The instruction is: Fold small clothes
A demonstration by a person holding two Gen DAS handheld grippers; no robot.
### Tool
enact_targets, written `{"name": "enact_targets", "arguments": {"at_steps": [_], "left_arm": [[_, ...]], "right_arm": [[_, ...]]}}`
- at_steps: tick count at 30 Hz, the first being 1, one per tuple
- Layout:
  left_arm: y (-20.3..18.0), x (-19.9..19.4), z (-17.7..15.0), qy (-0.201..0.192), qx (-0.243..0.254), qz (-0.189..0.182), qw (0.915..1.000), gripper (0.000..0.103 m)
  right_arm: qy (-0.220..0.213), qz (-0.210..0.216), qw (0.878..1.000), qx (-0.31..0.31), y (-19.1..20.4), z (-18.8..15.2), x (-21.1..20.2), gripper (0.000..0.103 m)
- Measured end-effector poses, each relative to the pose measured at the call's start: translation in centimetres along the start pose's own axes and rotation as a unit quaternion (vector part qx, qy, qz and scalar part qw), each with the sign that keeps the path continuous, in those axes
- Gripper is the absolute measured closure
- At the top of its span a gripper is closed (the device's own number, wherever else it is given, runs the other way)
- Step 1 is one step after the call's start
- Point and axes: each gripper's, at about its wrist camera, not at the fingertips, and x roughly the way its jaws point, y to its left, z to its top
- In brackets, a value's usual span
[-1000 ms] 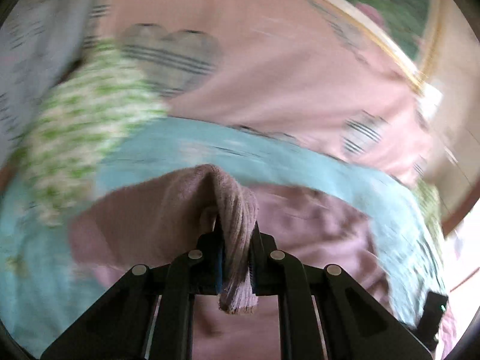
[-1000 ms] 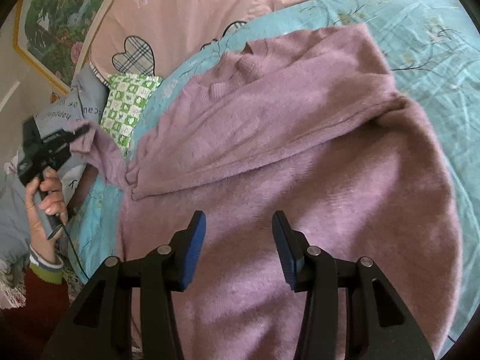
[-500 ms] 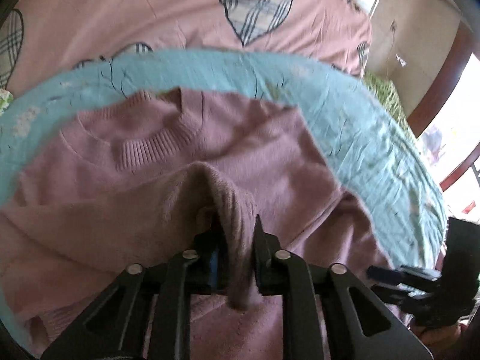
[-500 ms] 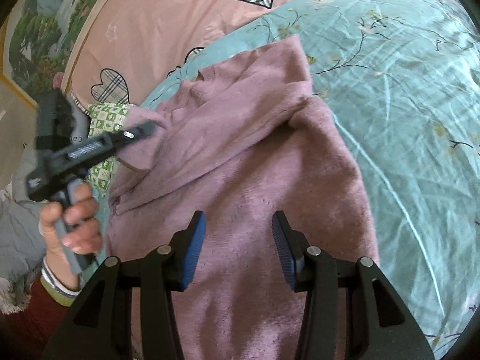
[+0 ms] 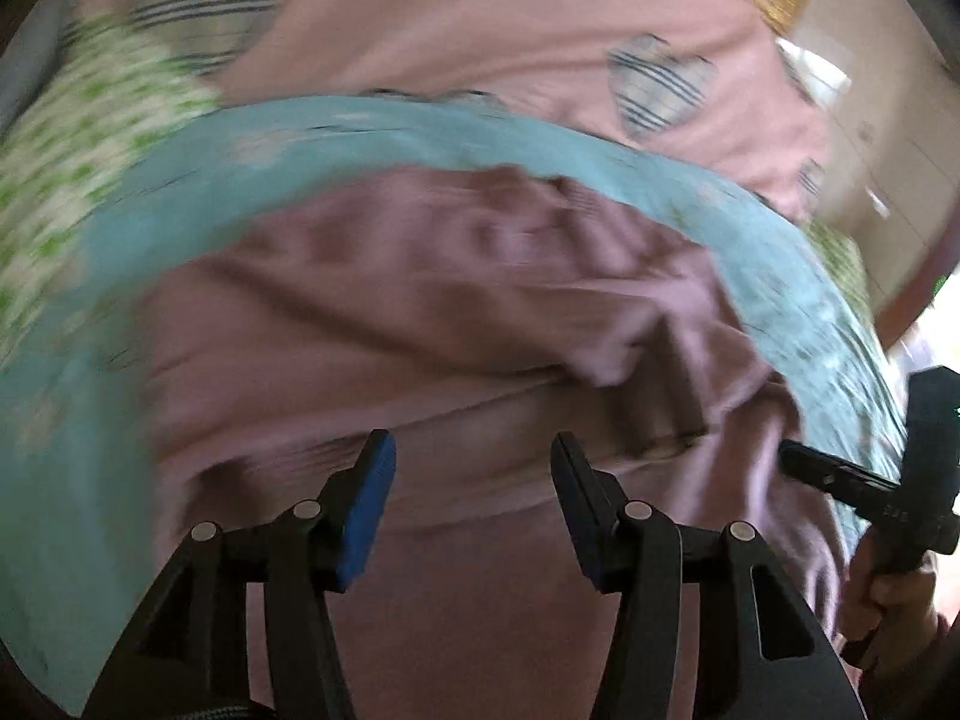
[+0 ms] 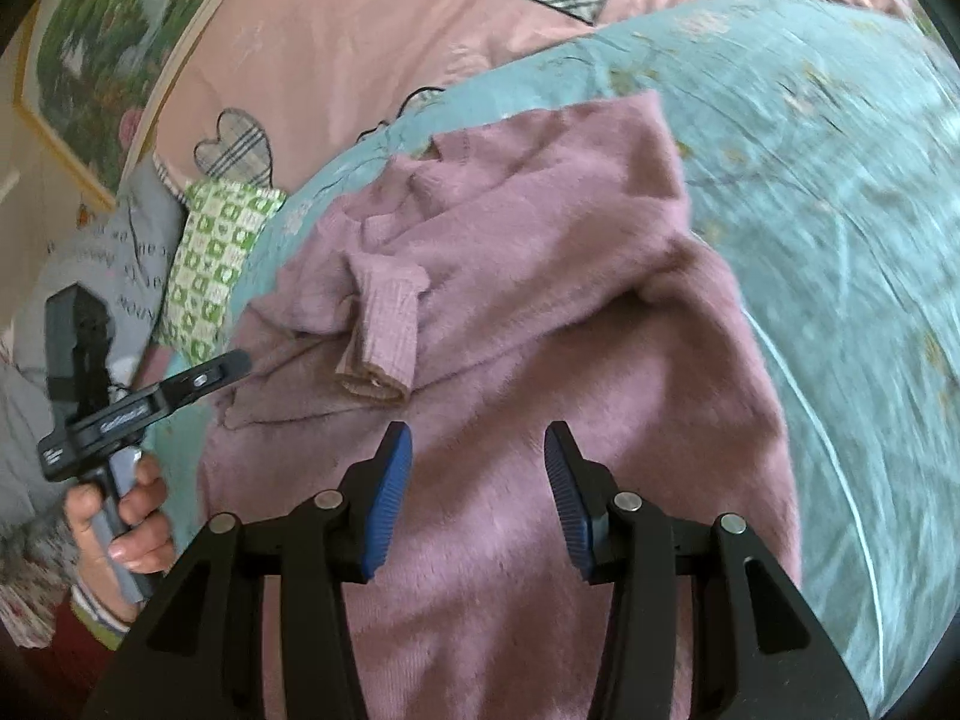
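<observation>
Teal floral bedspread [image 6: 840, 192] covers the bed; pink heart-print quilt [image 6: 372, 18] at frame top. Mauve sweater [image 6: 540, 360] lies mid-frame on the bedspread, one ribbed cuff [image 6: 384, 336] folded across its chest. Left tongs [image 5: 468, 480] spread, pinching nothing. Right tongs [image 6: 477, 480] spread above the sweater's lower body. Left view motion-blurred.

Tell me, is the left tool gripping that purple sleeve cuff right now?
No: the left gripper has its fingers spread with nothing between, and the cuff lies loose on the purple sweater.
</observation>
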Motion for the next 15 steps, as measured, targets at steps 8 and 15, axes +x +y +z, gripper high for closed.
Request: {"name": "enact_targets", "arguments": {"at_steps": [8, 15], "left_arm": [[8.6, -0.6, -2.7, -0.003, -0.077, 0.121, 0.9896, 0.047], [10.1, 1.9, -2.6, 0.008, -0.079, 0.129, 0.9885, 0.047]], "right_arm": [[-0.032, -0.02, 0.98, -0.195, 7.5, 0.6, 1.5, 0.05], [-0.01, -0.061, 0.947, -0.317, 11.9, -0.1, 6.2, 0.05]]}}
